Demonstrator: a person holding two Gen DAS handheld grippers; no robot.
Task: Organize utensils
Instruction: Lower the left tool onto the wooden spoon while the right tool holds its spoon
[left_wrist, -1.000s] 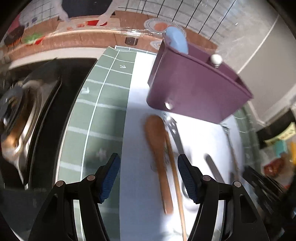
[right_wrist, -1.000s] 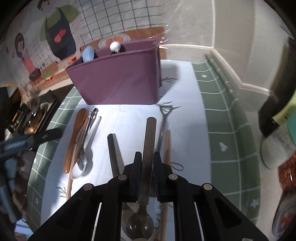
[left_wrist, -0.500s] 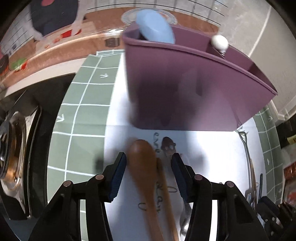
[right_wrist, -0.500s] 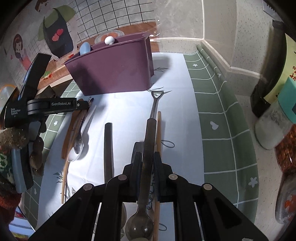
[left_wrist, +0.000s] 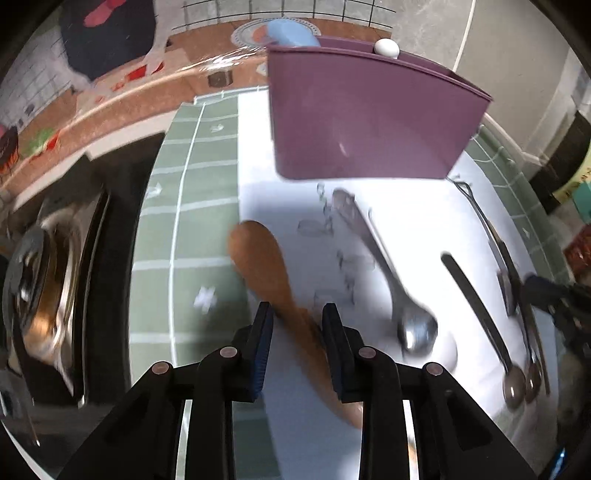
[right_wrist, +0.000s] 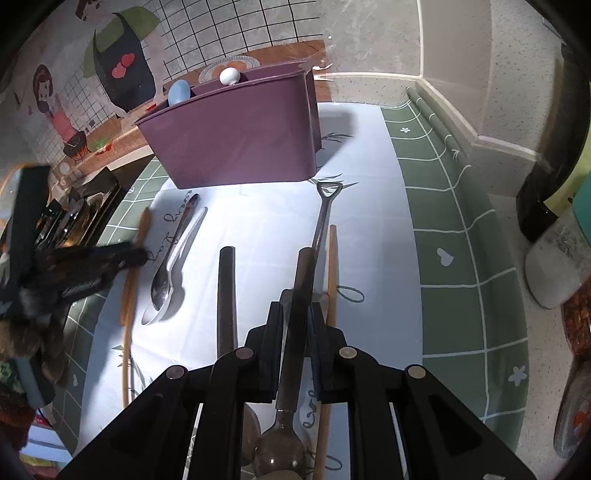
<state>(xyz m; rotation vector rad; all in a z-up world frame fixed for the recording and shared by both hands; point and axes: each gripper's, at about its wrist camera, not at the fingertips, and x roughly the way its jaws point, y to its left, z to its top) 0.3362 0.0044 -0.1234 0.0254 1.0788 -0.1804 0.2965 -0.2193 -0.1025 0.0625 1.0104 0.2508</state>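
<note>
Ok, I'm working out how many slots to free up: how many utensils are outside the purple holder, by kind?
Broad brown wooden spoon: 1
Thin wooden sticks: 2
Dark-handled spoons: 2
Silver metal spoon: 1
Silver shovel-handled utensil: 1
White spoon: 1
Total: 8

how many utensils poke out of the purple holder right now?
2: a blue utensil at the purple holder's left end, and a white knob near the middle of its rim. Shorter ones may be hidden inside.
</note>
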